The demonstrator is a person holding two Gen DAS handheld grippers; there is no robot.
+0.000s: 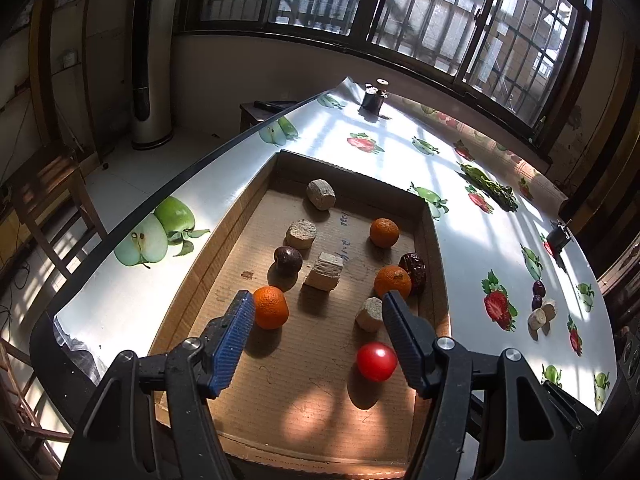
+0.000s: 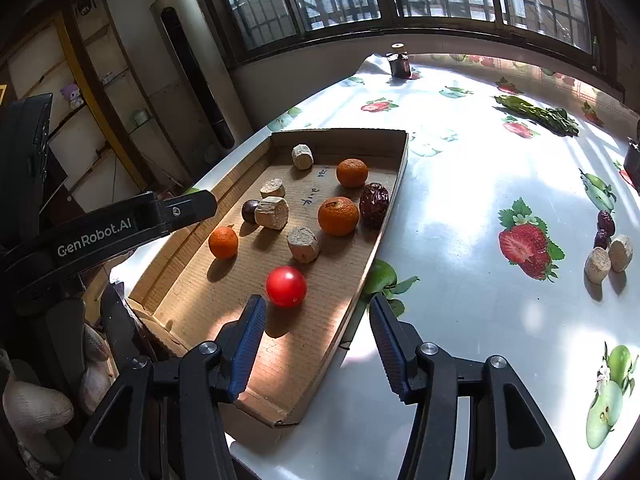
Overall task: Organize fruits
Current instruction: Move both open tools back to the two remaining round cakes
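A shallow cardboard tray (image 1: 244,216) (image 2: 394,176) on the table holds three oranges (image 1: 270,306) (image 2: 338,215), a red tomato (image 1: 376,361) (image 2: 286,286), a dark plum (image 1: 288,260) (image 2: 250,211), a wrinkled red date (image 1: 414,269) (image 2: 374,205) and several beige chunks (image 1: 324,271) (image 2: 303,244). My left gripper (image 1: 318,336) is open and empty above the tray's near half. My right gripper (image 2: 318,340) is open and empty over the tray's near right edge, just short of the tomato. The left gripper's arm (image 2: 120,228) shows at the left of the right wrist view.
Two dark dates (image 2: 604,228) (image 1: 538,294) and two beige chunks (image 2: 608,258) (image 1: 542,316) lie on the fruit-print tablecloth right of the tray. A bunch of greens (image 2: 540,114) (image 1: 490,188) lies farther back. A small dark jar (image 2: 398,64) (image 1: 372,98) stands at the far edge. Wooden chairs (image 1: 44,208) stand left of the table.
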